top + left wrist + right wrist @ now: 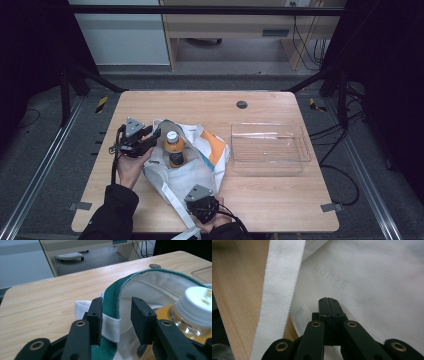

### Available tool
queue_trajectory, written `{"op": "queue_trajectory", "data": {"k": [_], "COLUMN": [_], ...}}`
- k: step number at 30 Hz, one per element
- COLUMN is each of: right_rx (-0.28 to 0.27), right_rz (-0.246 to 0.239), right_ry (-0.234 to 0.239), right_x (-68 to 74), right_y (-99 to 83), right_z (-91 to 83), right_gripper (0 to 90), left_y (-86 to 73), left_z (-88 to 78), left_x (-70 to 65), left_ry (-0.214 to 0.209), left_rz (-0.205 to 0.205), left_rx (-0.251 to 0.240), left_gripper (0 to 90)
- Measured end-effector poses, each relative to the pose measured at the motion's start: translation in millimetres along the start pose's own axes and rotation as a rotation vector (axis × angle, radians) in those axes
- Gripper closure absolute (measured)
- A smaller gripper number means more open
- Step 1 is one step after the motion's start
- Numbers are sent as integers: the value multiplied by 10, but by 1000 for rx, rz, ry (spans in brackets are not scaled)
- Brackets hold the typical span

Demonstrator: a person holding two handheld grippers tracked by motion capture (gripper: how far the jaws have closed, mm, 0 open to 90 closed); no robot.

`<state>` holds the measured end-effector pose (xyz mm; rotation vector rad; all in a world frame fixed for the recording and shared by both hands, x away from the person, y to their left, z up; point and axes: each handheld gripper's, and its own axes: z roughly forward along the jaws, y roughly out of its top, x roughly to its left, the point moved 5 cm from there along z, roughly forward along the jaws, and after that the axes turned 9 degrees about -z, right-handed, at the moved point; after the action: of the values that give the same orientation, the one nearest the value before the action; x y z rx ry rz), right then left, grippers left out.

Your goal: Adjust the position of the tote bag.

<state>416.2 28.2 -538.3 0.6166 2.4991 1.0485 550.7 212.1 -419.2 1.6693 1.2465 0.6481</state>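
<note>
Right claw (200, 201) sits closest to the camera, at the near edge of the bench (260, 200), and its jaws are pressed flat together. In the right gripper view they close over the white cloth of the tote bag (187, 162), but I can't tell if any fabric is actually pinched between them. A white strap (278, 297) runs up the wood just beside them.

Biggest thing is the wooden bench itself, with a small round grommet (242, 104) near the far edge. Next is the tote bag, lying crumpled left of the middle: white cloth, green trim around the mouth, an orange patch on the side, faint grey lettering (332, 277) on the body. To its right, well apart, sits a clear plastic tray (267, 148), nothing in the way between them.

Inside the bag's open mouth is a bottle (174, 149) with orange contents, a white cap and a dark label, about upright as far as I can tell.

Left claw (151, 135) is at the bag's left rim, just beside the bottle. Its jaws stand apart with the green-trimmed rim (112, 297) and a strap running between them; the pads aren't squeezing the cloth.
</note>
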Motion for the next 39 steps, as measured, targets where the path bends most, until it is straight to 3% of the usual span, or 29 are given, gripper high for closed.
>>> {"op": "queue_trajectory", "data": {"k": [8, 19, 26, 39], "right_rx": [3, 20, -41, -165], "right_rz": [-3, 1, 1, 47], "right_ry": [-5, -25, -53, -129], "right_x": [6, -16, -75, -389], "right_y": [7, 28, 139, 361], "right_z": [3, -3, -136, -527], "right_gripper": [888, 826, 796, 762], "left_y": [-121, -282, -425, -744], "left_z": [-304, -552, -678, -788], "left_x": [50, -2, -49, -260], "left_ry": [-15, -36, -42, -74], "left_rz": [2, 9, 17, 56], "left_rx": [-5, -8, 15, 77], "left_gripper": [544, 473, 456, 442]}}
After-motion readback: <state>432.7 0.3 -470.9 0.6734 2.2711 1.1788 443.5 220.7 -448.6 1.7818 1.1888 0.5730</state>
